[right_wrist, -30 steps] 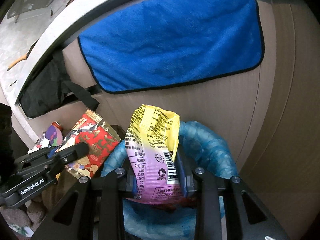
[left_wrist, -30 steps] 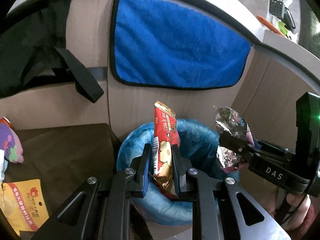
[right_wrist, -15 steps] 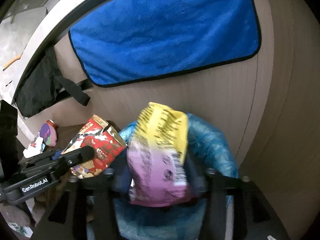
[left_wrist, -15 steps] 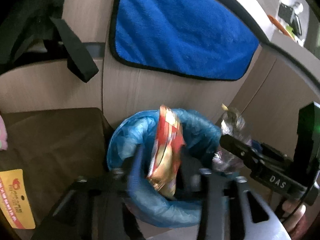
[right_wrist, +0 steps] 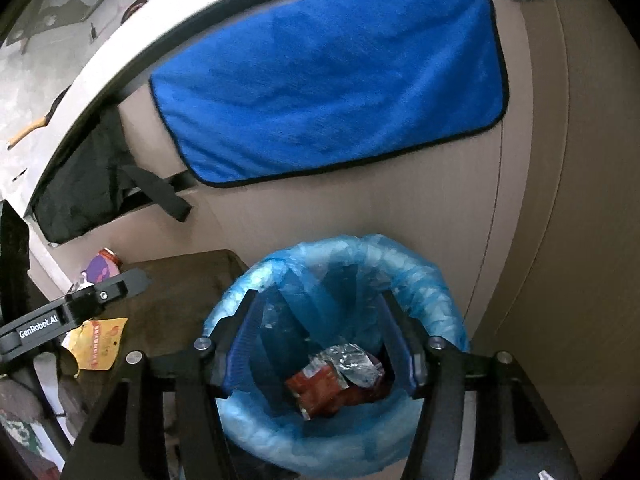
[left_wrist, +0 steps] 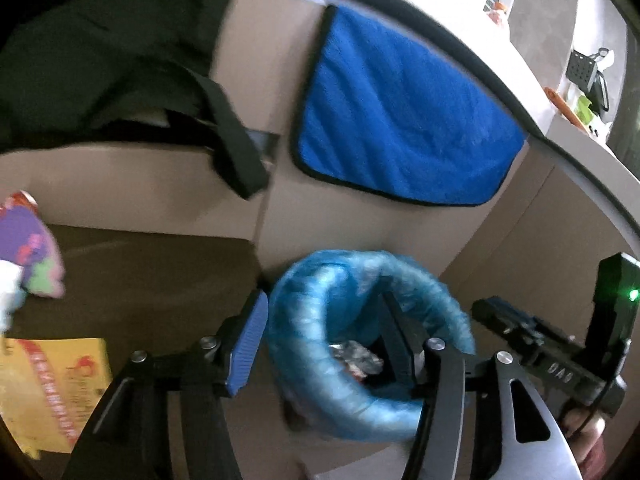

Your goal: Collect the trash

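Note:
A bin lined with a blue bag [right_wrist: 424, 280] stands against the wooden cabinet; it also shows in the left wrist view [left_wrist: 320, 320]. A red wrapper [right_wrist: 320, 390] and a crumpled silver wrapper [right_wrist: 352, 364] lie inside it; the silver wrapper also shows in the left wrist view [left_wrist: 354, 360]. My right gripper [right_wrist: 320, 344] is open and empty above the bin mouth. My left gripper [left_wrist: 324, 344] is open and empty over the bin's left rim. The right gripper shows at the right of the left wrist view [left_wrist: 532, 340].
A blue towel [right_wrist: 332, 92] and a black bag [left_wrist: 100, 64] hang on the cabinet front. A dark brown mat [left_wrist: 152, 280] lies left of the bin with a yellow packet [left_wrist: 44, 392] and a purple packet [left_wrist: 28, 252] on it.
Both grippers have opened. The red wrapper and the yellow-pink packet left the jaws and dropped into the bin. The left camera has swung back and left.

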A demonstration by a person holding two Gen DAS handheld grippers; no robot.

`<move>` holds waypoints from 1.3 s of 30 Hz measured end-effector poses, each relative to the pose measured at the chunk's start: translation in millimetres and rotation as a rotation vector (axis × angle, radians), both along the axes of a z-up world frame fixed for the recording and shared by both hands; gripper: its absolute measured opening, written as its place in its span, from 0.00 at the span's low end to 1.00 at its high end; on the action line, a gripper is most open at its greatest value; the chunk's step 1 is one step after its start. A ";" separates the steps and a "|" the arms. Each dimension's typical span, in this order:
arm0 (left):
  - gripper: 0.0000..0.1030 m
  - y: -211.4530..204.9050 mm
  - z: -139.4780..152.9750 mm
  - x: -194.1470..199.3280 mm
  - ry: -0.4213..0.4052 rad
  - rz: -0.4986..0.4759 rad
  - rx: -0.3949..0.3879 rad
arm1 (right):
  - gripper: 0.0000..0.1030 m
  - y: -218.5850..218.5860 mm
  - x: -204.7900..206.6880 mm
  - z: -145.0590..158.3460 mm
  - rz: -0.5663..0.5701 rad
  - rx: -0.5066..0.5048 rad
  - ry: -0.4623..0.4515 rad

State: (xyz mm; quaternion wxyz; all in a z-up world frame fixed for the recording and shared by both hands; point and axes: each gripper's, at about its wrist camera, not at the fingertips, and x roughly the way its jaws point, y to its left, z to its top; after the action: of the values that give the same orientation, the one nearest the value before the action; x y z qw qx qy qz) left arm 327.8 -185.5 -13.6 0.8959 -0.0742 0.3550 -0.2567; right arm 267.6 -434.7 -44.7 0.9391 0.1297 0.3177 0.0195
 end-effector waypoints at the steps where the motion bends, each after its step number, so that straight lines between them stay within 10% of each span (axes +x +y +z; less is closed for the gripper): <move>1: 0.56 7.5 2.1 -3.9 -0.011 0.011 0.006 | 0.54 2.9 -2.5 3.2 0.005 -0.001 -0.005; 23: 0.57 328.0 -14.3 -60.2 -0.044 0.570 0.087 | 0.54 217.1 -12.6 42.7 0.337 -0.096 -0.061; 39: 0.56 399.9 -83.9 28.4 0.204 0.714 -0.013 | 0.54 299.9 20.2 3.9 0.475 -0.175 0.029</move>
State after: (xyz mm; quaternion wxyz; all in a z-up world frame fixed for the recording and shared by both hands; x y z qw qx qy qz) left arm 356.2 214.3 -97.6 0.8885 -0.2241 0.3927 0.0788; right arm 287.8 -134.8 -40.8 0.9112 -0.0302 0.3530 0.2101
